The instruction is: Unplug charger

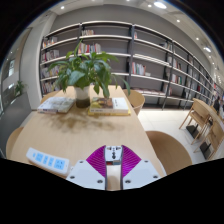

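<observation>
At bench [90, 135] near edge: fingers [113, 160] closed on white charger [113, 153]; skewed pull risks slipping off.

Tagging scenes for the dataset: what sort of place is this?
Most likely a library or reading room. Long bookshelves line the back wall, and a wooden table holds a potted plant and open books. Chairs stand alongside. The tongs hover over the table.
</observation>
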The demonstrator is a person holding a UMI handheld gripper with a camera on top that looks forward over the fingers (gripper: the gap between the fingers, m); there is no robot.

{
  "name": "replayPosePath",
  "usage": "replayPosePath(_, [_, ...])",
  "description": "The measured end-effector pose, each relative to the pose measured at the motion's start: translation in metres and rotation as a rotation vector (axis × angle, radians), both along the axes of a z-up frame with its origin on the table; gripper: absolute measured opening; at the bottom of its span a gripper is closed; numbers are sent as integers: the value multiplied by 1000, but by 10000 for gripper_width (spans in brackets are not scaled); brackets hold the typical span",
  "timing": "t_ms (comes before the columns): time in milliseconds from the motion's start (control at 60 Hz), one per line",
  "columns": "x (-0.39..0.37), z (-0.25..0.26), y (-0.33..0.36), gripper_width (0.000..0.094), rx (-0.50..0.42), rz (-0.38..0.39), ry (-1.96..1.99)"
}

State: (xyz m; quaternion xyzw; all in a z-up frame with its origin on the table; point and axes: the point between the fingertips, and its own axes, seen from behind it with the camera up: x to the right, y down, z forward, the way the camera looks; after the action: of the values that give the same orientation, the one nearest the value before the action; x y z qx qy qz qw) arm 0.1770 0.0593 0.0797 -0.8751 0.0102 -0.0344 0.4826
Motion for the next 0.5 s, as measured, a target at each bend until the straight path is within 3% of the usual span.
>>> replayPosePath(100, [-2,-40,-11,165,-85,14,-1])
replayPosePath(283, [-2,-63,-20,272,-103,-15,21])
replayPosePath(367, [1,-53,-20,493,-115,-15,9])
replayPosePath(500, [-1,12,-19,705,-22,-14,-17])
